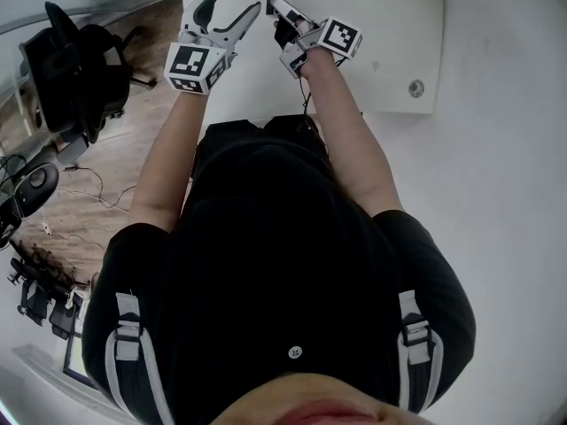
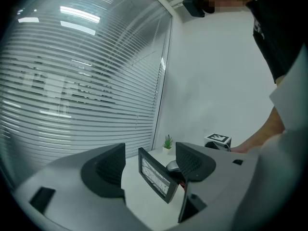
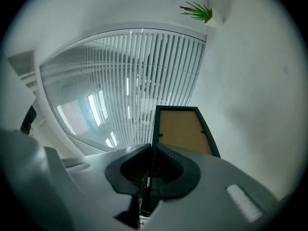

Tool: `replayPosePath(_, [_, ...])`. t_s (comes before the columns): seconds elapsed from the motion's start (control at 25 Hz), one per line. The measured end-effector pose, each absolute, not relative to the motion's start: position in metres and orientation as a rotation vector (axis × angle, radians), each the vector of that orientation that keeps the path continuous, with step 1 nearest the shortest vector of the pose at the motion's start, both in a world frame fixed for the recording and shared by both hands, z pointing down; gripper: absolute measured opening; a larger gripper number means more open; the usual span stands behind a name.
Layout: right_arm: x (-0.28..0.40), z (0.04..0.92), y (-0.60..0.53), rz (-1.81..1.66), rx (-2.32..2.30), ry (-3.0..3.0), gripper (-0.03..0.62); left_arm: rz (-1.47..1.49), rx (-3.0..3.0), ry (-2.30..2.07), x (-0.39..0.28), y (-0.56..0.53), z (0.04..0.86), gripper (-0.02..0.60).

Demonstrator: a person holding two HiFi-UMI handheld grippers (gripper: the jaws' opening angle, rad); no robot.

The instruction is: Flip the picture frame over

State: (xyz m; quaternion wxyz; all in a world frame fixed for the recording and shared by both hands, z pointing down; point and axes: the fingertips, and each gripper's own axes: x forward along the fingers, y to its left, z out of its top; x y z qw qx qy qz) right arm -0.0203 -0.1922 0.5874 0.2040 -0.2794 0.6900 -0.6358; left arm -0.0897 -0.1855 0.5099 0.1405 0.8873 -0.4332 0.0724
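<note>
The picture frame (image 3: 185, 129) sits clamped in the right tool (image 3: 150, 150) (backing visible).

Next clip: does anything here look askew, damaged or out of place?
The picture frame is up on edge rather than flat: the right gripper is shut on its rim, brown backing facing that gripper's camera, over the white table. That suits a flip midway. The left gripper is open, clear of it. No damage shows.
</note>
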Motion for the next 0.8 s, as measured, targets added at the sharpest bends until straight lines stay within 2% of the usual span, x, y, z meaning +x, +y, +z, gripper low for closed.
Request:
replayPosePath(0.48, [-0.036, 0.618, -0.192, -1.887, -0.49, 1.73, 0.051, 0.226, 2.513, -1.262, -0.091, -0.193, 0.542, 0.331])
replayPosePath(0.8, [-0.026, 0.649, -0.195, -1.907, -0.518, 1.719, 0.049, 0.243, 2.484, -1.25, -0.087, -0.195, 0.561, 0.331])
